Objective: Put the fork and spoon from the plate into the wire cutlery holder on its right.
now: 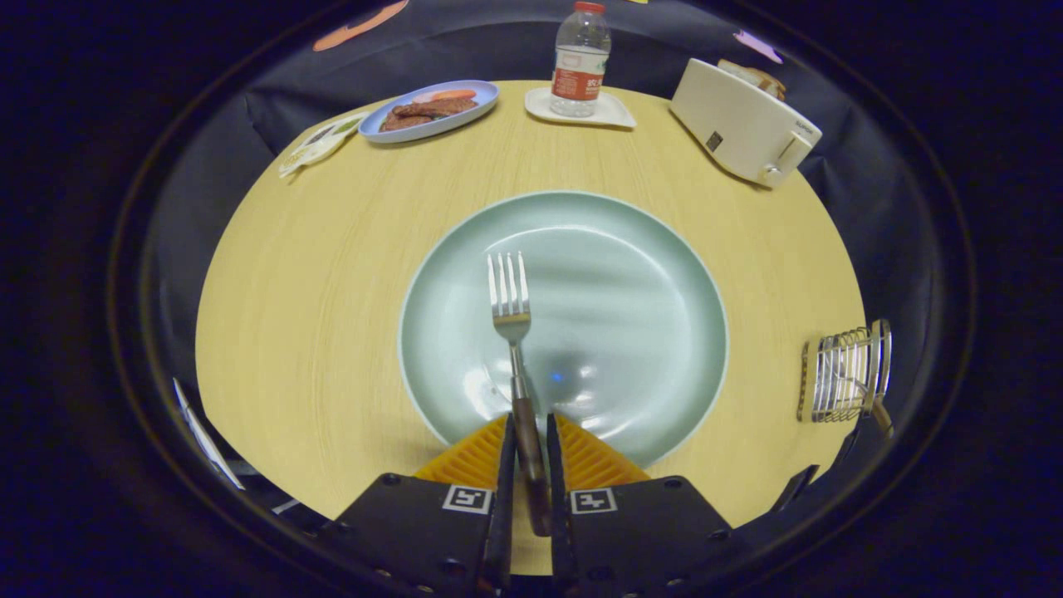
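With both fingers pressed against the dark handle of the fork (513,349), the tongs (528,428) are closed on it, the handle running back between the fingers toward the camera. The fork's metal neck and tines reach straight ahead from the fingertips, tines pointing away, over the middle of the pale green plate (631,249). Whether the tines rest on the plate or sit just above it cannot be told. The plate lies directly ahead of the fingers on the round wooden table (315,291), its near rim tucked under the fingertips.

Off to the right of the tongs, well apart from the plate and near the table's edge, stands the wire cutlery holder (845,372); a handle-like end shows at its lower right side, but what it belongs to is too small to make out.

Beyond the plate, at the far side of the table, a water bottle (580,60) stands upright on a small white coaster (614,112). To the far right of it sits a white toaster (739,124) with bread in its slot. To the far left lies a blue oval dish (432,112) of food, and beside that a small sachet (320,141) at the table's rim.
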{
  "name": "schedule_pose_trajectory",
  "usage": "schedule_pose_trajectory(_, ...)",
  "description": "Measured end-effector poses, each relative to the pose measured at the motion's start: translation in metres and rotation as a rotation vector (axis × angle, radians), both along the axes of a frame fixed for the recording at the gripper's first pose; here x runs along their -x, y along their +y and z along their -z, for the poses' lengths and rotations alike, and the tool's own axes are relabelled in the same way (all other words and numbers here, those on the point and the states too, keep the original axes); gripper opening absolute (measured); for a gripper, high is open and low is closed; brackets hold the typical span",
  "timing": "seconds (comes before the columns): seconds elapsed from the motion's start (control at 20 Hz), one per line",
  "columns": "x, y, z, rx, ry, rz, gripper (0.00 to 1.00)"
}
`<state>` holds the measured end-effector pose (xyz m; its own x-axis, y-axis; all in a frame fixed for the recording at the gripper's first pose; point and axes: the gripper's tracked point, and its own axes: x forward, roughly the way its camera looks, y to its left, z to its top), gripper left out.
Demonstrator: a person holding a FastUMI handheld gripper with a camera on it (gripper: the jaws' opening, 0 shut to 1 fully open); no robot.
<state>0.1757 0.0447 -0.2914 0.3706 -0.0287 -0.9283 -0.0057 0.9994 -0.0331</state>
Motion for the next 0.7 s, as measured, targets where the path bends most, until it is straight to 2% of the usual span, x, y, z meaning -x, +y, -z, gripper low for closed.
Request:
schedule_pose_trajectory(0.05,0.005,0.008,-0.006,-0.02,0.004,-0.01,0.2)
schedule_pose_trajectory(0.1,-0.004,0.007,0.005,-0.033,-0.004,-0.013,0.09)
schedule_pose_trajectory(0.7,0.005,-0.012,-0.05,-0.059,-0.104,-0.004,0.09)
